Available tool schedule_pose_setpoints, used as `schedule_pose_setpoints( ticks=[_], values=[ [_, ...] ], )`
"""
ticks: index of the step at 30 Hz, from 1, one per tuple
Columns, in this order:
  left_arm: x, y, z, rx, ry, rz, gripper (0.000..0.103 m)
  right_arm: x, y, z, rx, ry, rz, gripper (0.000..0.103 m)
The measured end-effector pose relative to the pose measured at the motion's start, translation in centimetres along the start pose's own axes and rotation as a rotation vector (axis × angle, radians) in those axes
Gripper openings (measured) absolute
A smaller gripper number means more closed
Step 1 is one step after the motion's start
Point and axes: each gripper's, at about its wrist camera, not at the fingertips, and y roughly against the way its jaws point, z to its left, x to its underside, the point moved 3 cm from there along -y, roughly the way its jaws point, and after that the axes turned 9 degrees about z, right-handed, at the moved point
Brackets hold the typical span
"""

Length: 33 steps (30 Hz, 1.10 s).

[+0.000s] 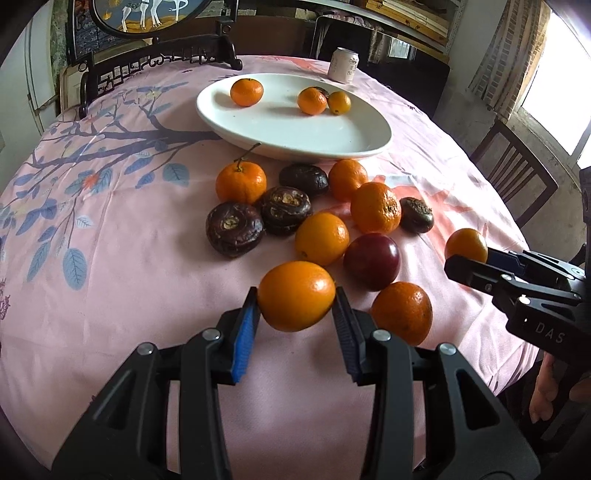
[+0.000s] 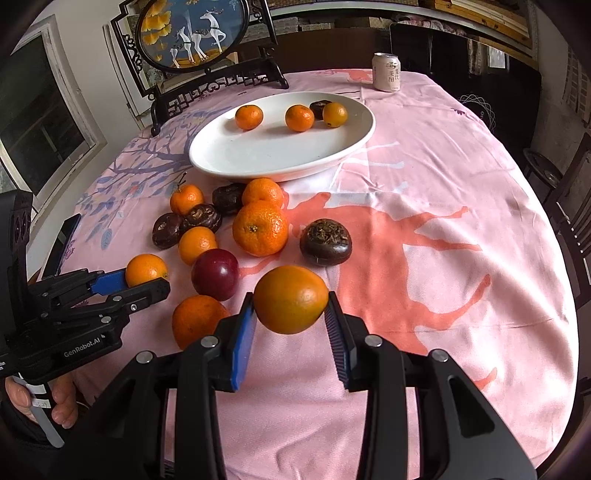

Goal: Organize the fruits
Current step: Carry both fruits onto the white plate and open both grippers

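My left gripper [image 1: 295, 301] is shut on an orange [image 1: 296, 295] held just above the pink cloth. My right gripper [image 2: 291, 301] is shut on another orange [image 2: 291, 298]; it also shows at the right of the left wrist view [image 1: 466, 246]. A white oval plate [image 1: 295, 129] at the back holds three oranges and a dark fruit behind them [image 2: 318, 108]. Between plate and grippers lie several oranges, dark brown fruits [image 1: 233, 228] and a red plum [image 1: 371, 260]. One orange [image 1: 402, 312] lies right beside my left gripper.
A white drink can [image 1: 344, 64] stands behind the plate. A framed deer picture on a dark stand [image 2: 192, 33] is at the table's far left edge. Dark chairs [image 1: 517, 181] stand at the right. The table edge curves close on the right.
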Motion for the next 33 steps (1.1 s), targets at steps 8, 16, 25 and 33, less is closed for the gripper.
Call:
schedule_pose_setpoints(
  ticks=[8, 16, 25, 33],
  values=[
    [-5.5, 3.4, 1.5, -0.002, -0.019, -0.062, 0.040, -4.7, 1.0, 1.7, -0.034, 0.104, -0.020, 0.038],
    [-18.3, -0.4, 4.4, -0.040, 0.031, -0.022, 0.040, -15.2, -2.6, 1.2, 0.053, 0.154, -0.036, 0.038],
    [-22.5, -7.2, 5.3, -0.059, 0.053, 0.062, 0.041, -20.1, -8.6, -2.5, 0.093, 0.124, 0.054, 0.038],
    [-23.0, -8.7, 5.4, -0.062, 0.056, 0.078, 0.041, -20.8, -10.1, -2.3, 0.086, 0.136, 0.073, 0.038]
  ],
)
